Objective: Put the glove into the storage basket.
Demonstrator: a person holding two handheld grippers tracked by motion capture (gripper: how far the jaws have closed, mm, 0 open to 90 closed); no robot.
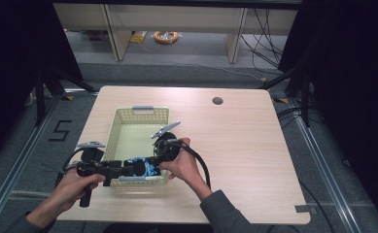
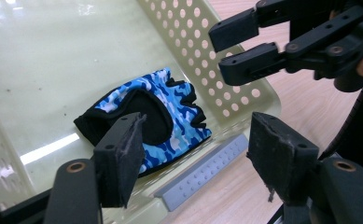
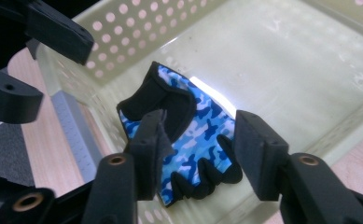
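Observation:
A fingerless glove (image 1: 149,168) in blue camouflage with black trim lies flat on the floor of a pale perforated basket (image 1: 112,130), at its near right corner. My left gripper (image 1: 134,170) reaches in from the left over the near rim. In its own view my left gripper (image 2: 200,135) stands open just above the glove (image 2: 158,116), touching nothing. My right gripper (image 1: 152,160) comes in from the right. Seen along its jaws, my right gripper (image 3: 200,133) is open, hovering over the glove (image 3: 195,133) and its finger ends.
The basket wall (image 2: 193,42) and its grey near handle (image 2: 207,170) lie just under both grippers. The other gripper (image 3: 30,56) sits close at the upper left of the right gripper view. A cable hole (image 1: 217,101) marks the far right of the table.

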